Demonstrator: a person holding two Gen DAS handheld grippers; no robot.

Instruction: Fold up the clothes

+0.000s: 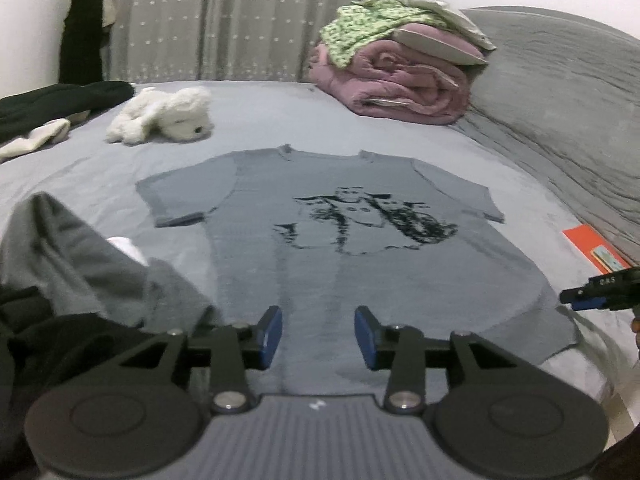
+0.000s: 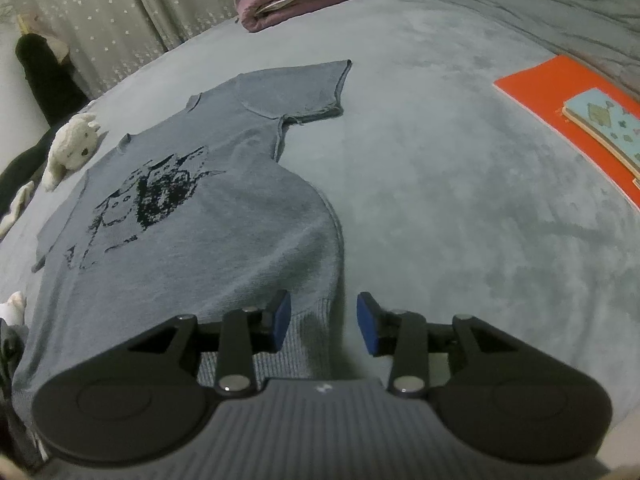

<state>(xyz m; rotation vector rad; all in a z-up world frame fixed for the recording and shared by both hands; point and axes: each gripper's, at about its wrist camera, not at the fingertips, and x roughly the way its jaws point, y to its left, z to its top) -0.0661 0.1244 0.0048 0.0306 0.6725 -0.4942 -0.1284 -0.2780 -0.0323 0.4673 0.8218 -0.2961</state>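
Tee laid flat on the bed, both grippers hovering at its hem!

The tee [image 1: 320, 240] lies spread face up, sleeves out, black print showing. Left gripper [image 1: 318, 336] gapes wide over the hem's middle, holding nothing. Right gripper [image 2: 323, 322] gapes wide too, empty, over the hem's right corner. A plush toy [image 1: 164, 116] rests beyond the collar, a pink blanket [image 1: 396, 80] farther back.

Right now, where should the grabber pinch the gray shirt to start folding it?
Probably the bottom hem's right corner of the gray shirt, coming from the near side. It lies flat, print up, and the open right gripper hovers at that edge.
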